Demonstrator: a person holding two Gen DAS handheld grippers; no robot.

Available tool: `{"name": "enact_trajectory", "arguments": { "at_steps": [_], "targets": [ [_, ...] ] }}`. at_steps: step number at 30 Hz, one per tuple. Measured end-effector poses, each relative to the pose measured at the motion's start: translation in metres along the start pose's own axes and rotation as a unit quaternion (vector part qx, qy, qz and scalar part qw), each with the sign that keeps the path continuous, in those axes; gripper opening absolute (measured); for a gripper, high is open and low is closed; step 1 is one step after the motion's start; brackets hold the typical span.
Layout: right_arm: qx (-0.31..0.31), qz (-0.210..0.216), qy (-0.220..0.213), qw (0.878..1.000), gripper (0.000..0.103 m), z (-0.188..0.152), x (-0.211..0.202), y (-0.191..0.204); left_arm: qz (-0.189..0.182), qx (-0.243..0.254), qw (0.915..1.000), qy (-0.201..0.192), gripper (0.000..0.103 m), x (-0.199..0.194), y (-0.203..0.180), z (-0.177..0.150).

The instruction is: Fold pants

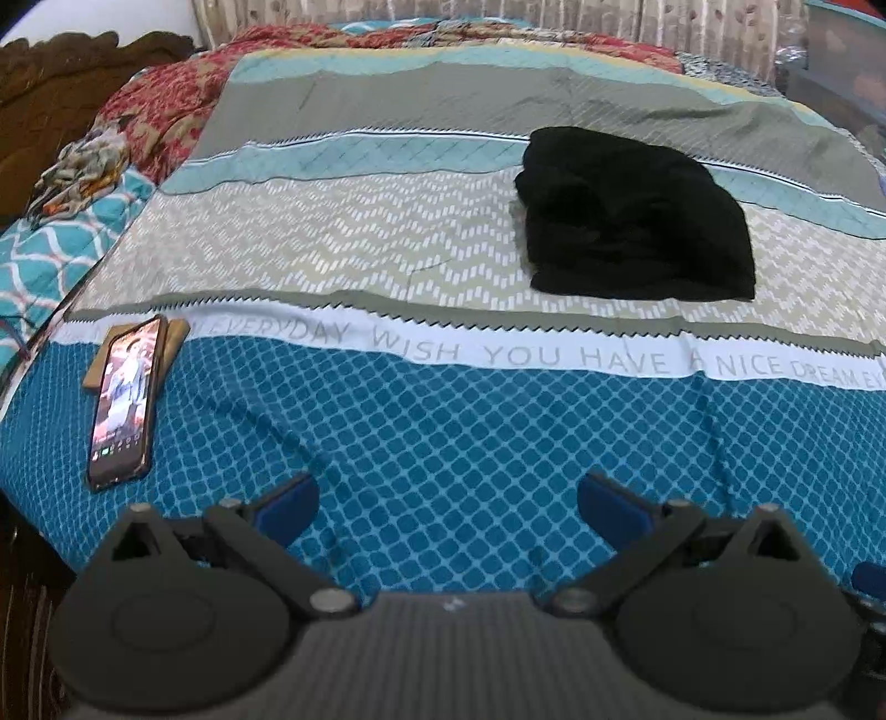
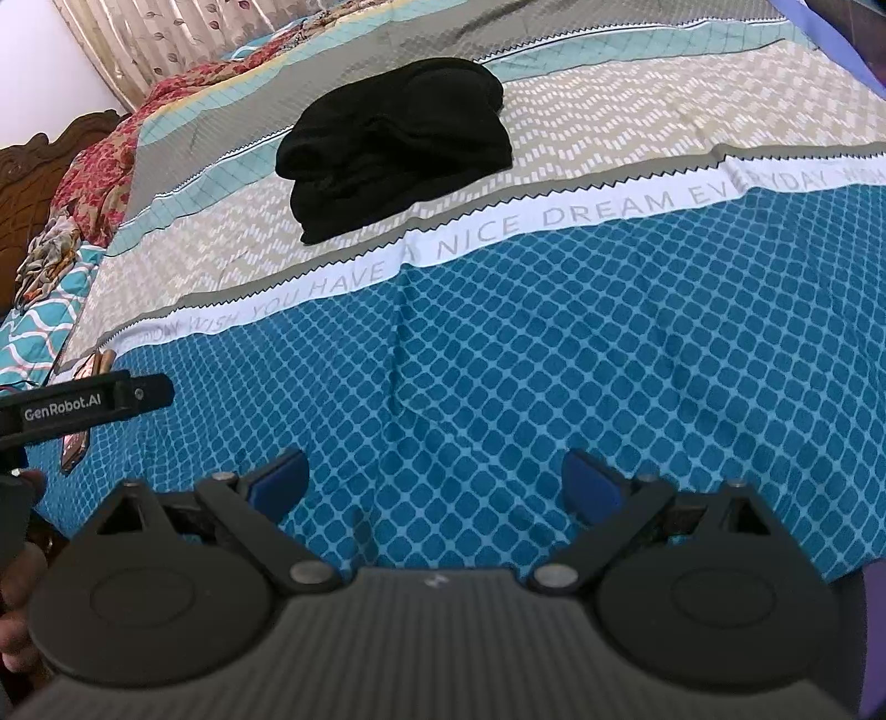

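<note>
**Pants sit folded on the bed, both grippers empty**

Pants (image 1: 637,216) lie in a black, folded pile on the bedspread (image 1: 443,421). The pile rests on the tan zigzag stripe, and its far edge reaches over the light teal stripe. It sits just past the white band with the words "WISH YOU HAVE A NICE DREAM". From the right wrist camera the same black pile (image 2: 396,147) shows a few soft layers stacked up.

The left gripper (image 1: 448,507) hangs over the blue diamond part of the bedspread, near the front edge of the bed. Its jaws are spread wide and hold nothing. The blue pads (image 1: 288,507) are well apart from the pants.

The right gripper (image 2: 434,487) is over the same blue part (a bit more to the right side of the bed). Its jaws are spread wide too, with nothing between them. The side of the left gripper shows at the left edge of this view, with "GenRobot.AI" written on it.

A phone (image 1: 124,404) lies on the bedspread to the left, screen lit up. It rests partly on a thin brown board (image 1: 171,338). A red flowery blanket (image 1: 160,111) is bunched up at the far left, next to a dark wooden headboard (image 1: 50,77). Curtains (image 1: 554,14) hang behind the bed.
</note>
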State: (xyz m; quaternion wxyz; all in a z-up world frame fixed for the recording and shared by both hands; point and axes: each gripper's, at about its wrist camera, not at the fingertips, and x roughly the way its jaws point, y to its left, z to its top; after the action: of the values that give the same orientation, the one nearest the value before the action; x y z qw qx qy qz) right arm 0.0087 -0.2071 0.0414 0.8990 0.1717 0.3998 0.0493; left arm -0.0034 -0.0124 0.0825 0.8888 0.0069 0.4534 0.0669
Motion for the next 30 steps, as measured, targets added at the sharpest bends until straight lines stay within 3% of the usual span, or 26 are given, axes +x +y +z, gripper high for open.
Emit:
{"name": "enact_trajectory", "arguments": {
  "at_steps": [21, 30],
  "targets": [
    [0.003, 0.002, 0.009, 1.000, 0.099, -0.0017, 0.0020, -0.0011, 0.028, 0.028, 0.9992, 0.004, 0.103, 0.0064, -0.0008, -0.0032],
    [-0.004, -0.006, -0.021, 1.000, 0.099, 0.0012, -0.0058, 0.0011, 0.022, 0.033, 0.9992, -0.001, 0.103, 0.0042, -0.0020, -0.0035]
  ]
}}
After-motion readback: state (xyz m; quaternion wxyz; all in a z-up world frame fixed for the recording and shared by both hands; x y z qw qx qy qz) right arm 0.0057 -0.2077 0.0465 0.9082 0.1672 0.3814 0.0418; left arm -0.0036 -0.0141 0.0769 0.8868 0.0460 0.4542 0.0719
